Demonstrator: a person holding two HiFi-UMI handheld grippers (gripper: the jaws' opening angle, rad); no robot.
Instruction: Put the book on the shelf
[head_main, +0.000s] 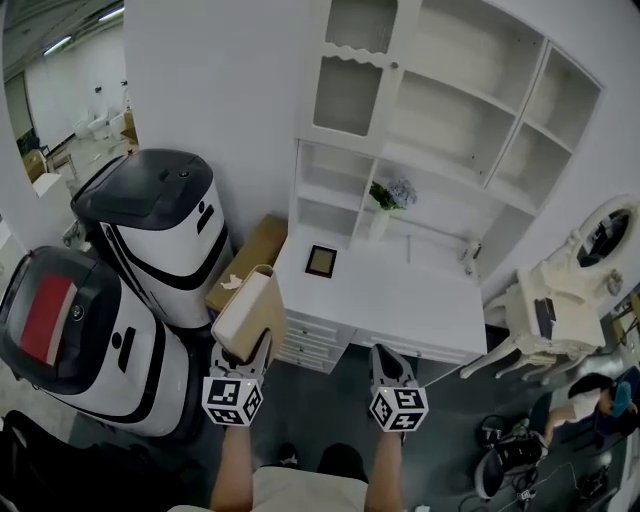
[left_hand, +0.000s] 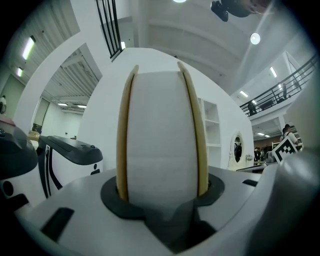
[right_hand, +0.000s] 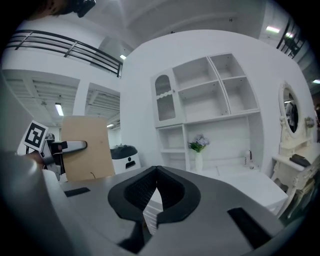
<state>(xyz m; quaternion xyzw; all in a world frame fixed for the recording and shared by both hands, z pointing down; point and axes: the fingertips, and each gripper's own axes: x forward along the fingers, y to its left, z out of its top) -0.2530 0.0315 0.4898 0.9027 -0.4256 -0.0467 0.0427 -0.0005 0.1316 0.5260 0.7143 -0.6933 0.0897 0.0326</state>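
The left gripper (head_main: 244, 356) has its fingers spread wide and pinching the book (head_main: 250, 312), one finger on each tan cover. In the left gripper view the white page block of the book (left_hand: 160, 135) fills the gap between the fingers (left_hand: 116, 196). I think this grip is chosen so that the covers stay shut and the book moves as one stiff slab, standing nearly upright, as it must stand later. The book is in the air, at about 11 o'clock from the person's body in the head view, near the left front corner of the white bench (head_main: 400, 295) and well apart from the shelf unit (head_main: 455, 120), which rises behind the bench toward 1 o'clock. The compartments of the shelf unit look empty, so there seems to be room; only a vase of flowers (head_main: 388, 200) stands at the back of the bench, at 12 o'clock, and a small picture frame (head_main: 321, 260) lies flat on it. The right gripper (head_main: 392, 368) holds nothing, and its fingers (right_hand: 172, 195) are pressed together. It is carried level beside the left one, probably kept free to steady the book. From its own view the book (right_hand: 87, 147) shows at 9 o'clock and the shelf unit (right_hand: 210, 95) straight ahead. To my judgement the task is about halfway: the book is carried, not yet placed
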